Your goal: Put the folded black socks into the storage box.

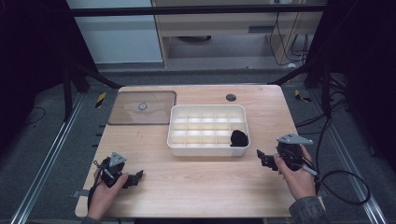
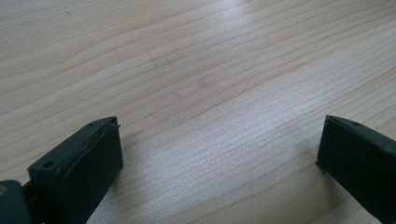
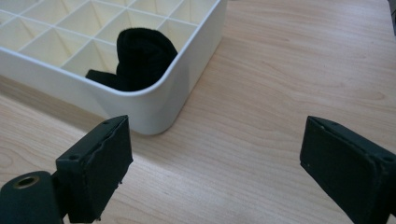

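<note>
A white divided bin (image 1: 208, 148) stands in the middle of the wooden table. A rolled black sock (image 1: 238, 138) sits in its near right corner compartment; in the right gripper view the black sock (image 3: 142, 58) rises above the bin's rim (image 3: 154, 100). My right gripper (image 1: 262, 157) hovers just right of the bin's near corner, open and empty; its jaws (image 3: 212, 163) stand wide apart. My left gripper (image 1: 135, 178) rests low at the front left of the table, open over bare wood (image 2: 219, 140).
A clear flat lid (image 1: 142, 107) with a round knob lies at the back left of the table. A dark round grommet hole (image 1: 230, 97) sits behind the bin. Cables trail off the table's right side (image 1: 343, 186).
</note>
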{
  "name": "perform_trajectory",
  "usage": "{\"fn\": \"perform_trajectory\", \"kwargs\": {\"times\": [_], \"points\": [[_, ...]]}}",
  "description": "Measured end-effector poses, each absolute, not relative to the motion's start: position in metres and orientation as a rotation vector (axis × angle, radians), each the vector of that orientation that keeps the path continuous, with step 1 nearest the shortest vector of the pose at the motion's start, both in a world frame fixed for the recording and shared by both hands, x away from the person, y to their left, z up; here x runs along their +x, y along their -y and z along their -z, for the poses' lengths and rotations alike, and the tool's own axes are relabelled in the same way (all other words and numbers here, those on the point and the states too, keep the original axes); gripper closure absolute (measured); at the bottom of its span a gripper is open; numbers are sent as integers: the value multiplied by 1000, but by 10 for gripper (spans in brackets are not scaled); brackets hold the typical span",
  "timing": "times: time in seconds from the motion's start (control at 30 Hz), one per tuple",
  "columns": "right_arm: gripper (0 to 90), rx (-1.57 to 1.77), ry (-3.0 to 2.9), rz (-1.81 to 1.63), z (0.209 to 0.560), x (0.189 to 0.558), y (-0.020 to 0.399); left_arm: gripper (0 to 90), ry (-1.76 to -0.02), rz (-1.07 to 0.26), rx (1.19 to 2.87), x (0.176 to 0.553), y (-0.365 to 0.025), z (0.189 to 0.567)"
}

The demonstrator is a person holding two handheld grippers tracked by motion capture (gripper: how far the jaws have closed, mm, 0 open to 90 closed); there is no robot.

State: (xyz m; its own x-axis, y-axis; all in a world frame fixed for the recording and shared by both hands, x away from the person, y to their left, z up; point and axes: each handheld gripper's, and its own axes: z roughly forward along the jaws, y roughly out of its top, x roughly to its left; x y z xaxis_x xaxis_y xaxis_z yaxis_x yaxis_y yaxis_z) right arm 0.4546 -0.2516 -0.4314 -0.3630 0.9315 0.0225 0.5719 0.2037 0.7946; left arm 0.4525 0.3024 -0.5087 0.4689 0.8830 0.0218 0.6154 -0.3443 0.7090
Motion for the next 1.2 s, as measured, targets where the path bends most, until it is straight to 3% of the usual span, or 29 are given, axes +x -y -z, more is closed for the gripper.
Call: {"fn": "perform_trajectory", "kwargs": {"times": [1.2], "points": [[106,1438,-2117,-961,492,444,240,0,-1238,-542,2082,452,-302,509]]}}
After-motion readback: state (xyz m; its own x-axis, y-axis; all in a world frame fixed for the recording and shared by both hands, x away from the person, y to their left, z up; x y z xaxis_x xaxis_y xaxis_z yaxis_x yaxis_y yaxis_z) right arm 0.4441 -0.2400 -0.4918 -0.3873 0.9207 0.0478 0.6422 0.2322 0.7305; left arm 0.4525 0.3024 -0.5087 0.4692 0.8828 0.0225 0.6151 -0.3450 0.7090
